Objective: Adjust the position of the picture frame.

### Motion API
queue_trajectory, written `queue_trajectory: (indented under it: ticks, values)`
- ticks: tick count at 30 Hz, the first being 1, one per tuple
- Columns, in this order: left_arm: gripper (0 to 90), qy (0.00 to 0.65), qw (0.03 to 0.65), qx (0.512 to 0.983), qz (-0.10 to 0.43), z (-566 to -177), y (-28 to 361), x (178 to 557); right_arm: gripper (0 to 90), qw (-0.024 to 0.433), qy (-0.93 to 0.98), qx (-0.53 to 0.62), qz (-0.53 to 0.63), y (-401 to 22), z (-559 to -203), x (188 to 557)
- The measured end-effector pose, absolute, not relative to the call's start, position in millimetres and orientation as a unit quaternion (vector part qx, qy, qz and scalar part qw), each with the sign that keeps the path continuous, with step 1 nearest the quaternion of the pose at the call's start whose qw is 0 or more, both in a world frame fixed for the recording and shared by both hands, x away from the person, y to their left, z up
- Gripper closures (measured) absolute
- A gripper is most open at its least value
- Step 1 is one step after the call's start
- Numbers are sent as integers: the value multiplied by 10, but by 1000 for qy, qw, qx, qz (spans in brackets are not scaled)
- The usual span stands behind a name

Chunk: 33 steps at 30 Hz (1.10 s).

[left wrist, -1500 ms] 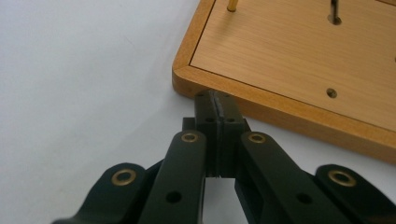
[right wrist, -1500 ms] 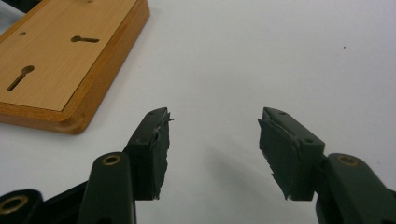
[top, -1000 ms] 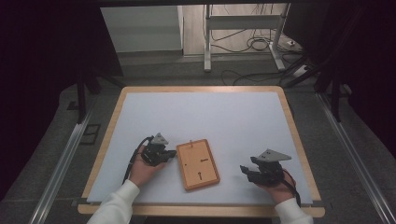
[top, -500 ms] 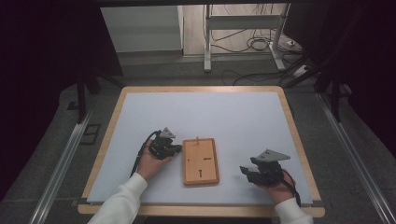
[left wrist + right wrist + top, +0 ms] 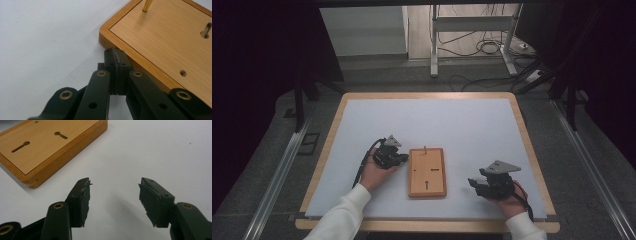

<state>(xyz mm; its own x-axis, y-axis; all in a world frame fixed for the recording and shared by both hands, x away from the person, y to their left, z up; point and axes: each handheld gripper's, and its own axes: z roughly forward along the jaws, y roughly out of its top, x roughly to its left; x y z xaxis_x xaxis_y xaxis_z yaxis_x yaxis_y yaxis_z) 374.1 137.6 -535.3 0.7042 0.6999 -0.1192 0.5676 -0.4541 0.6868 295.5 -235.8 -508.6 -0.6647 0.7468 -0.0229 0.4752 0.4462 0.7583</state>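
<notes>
Lying mid-table toward the near edge, the wooden board (image 5: 427, 171) now sits square, no longer skewed. The left gripper (image 5: 117, 62), jaws pressed together, touches its left edge; nudging should stay low and gentle, sparing the brass peg (image 5: 147, 5). The right gripper (image 5: 113, 202) waits spread, well apart.

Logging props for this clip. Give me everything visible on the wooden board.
The wooden board is a flat rectangular slab of light, wood-grained material with rounded corners and a darker raised border around an inset panel. Its face has two keyhole-shaped slots, a few small holes, and a thin brass-coloured peg standing upright near its far end. It lies flat on the white table, near the front edge, long side pointing away from the person. The shut left tool presses its tips against the board's left edge; the open right tool is apart.
</notes>
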Motion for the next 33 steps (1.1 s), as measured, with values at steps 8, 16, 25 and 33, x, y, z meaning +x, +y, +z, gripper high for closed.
queue_trajectory:
  ticks: [8,16,25,33]
  values:
    - [898,369,392,838,86,-5226,1538,3639,382,191,825,367,384,-2377,-5082,2946]
    - [674,361,400,839,79,-5183,1676,3373,324,203,821,368,387,-2382,-5092,2948]
    - [370,358,411,835,77,-5186,1663,3400,251,219,804,377,404,-2384,-5072,2920]
    - [350,340,421,836,90,-5132,1651,3394,230,217,808,373,401,-2346,-5078,2905]
